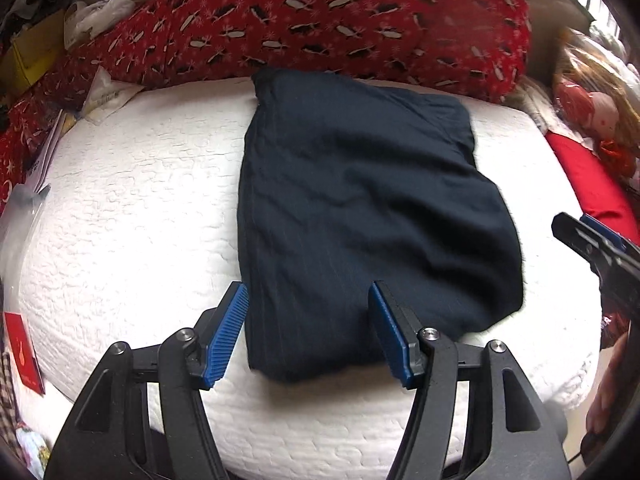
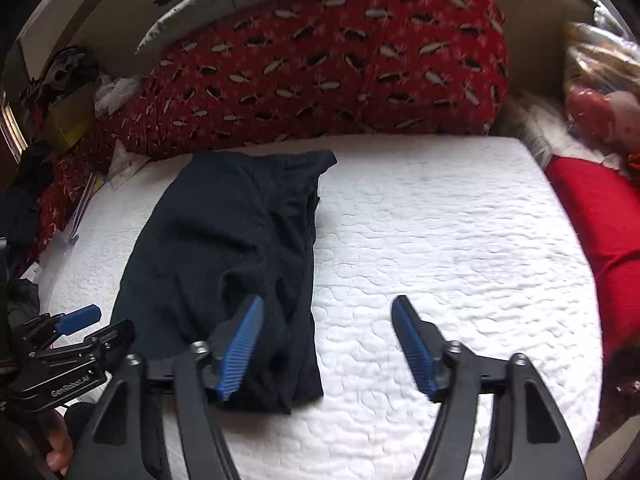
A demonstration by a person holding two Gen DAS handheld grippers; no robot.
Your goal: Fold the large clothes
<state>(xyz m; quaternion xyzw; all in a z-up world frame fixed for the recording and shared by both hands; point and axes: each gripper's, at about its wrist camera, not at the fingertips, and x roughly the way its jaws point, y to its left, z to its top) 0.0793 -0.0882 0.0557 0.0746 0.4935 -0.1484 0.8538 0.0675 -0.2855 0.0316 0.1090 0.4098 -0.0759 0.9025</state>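
Navy folded cloth garment (image 1: 360, 216) on white quilted mattress (image 1: 140, 208), ahead of left gripper (image 1: 308, 328) and right gripper (image 2: 328, 344); both wide open, empty.

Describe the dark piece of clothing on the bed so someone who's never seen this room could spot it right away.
Start from the white quilted mattress, which has a red penguin-print blanket bunched along its far edge. The navy garment lies folded lengthwise in a long strip on the mattress. It is the only dark, plain item there; everything around it is white or red.
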